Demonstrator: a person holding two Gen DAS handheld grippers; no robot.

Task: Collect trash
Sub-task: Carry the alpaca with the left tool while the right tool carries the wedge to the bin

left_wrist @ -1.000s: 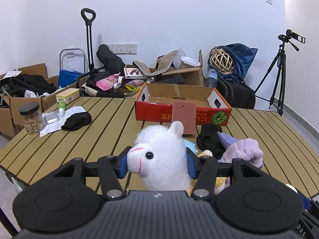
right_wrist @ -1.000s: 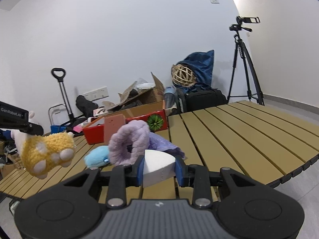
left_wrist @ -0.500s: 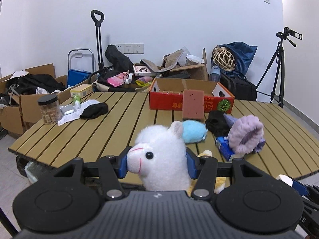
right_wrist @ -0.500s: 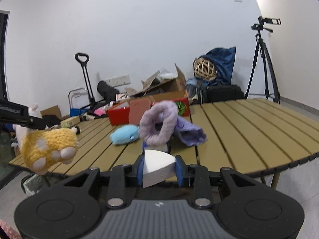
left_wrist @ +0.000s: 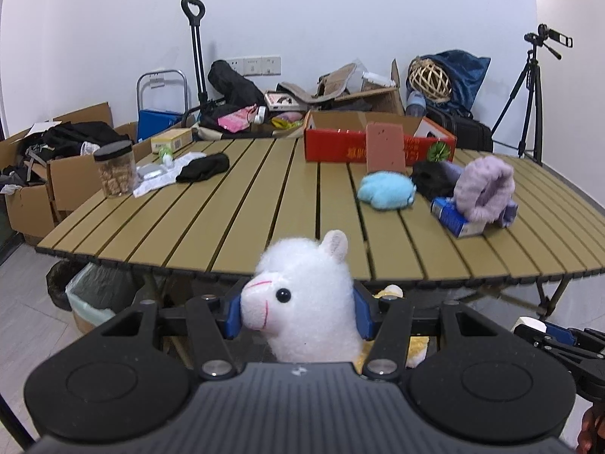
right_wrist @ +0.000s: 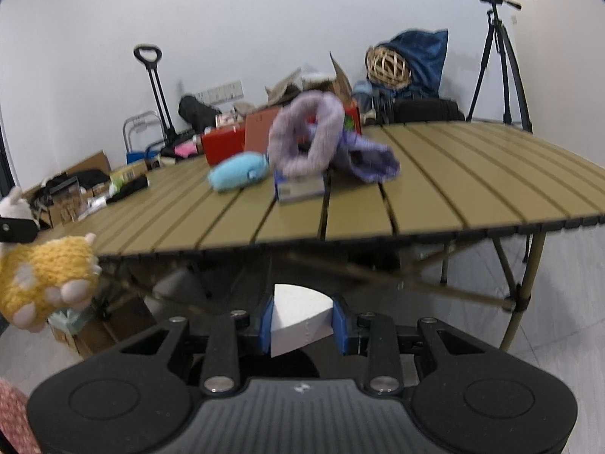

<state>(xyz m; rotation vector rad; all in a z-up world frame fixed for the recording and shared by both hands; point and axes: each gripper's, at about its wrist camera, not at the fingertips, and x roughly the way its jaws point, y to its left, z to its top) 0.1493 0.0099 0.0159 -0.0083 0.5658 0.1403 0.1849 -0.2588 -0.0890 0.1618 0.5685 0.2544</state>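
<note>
My left gripper (left_wrist: 297,312) is shut on a white plush alpaca (left_wrist: 302,299) with a yellow knitted body, held off the near edge of the wooden slat table (left_wrist: 264,204). The plush's yellow body (right_wrist: 45,276) also shows at the left of the right wrist view. My right gripper (right_wrist: 301,325) is shut on a white foam wedge (right_wrist: 298,314), held below and in front of the table edge (right_wrist: 416,223). A bin with a pale green liner (left_wrist: 98,295) stands on the floor under the table's left side.
On the table lie a blue plush (left_wrist: 385,191), a purple fuzzy sock (left_wrist: 484,189) over a blue carton (left_wrist: 455,219), a black cloth (left_wrist: 204,166), a jar (left_wrist: 115,170), a pink sponge (left_wrist: 385,151) and a red box (left_wrist: 378,140). Cardboard boxes and a tripod (left_wrist: 529,98) stand around.
Both grippers have pulled back from over the table and dropped lower, still holding the plush and the foam wedge. The table edge and floor now show in front of them.
</note>
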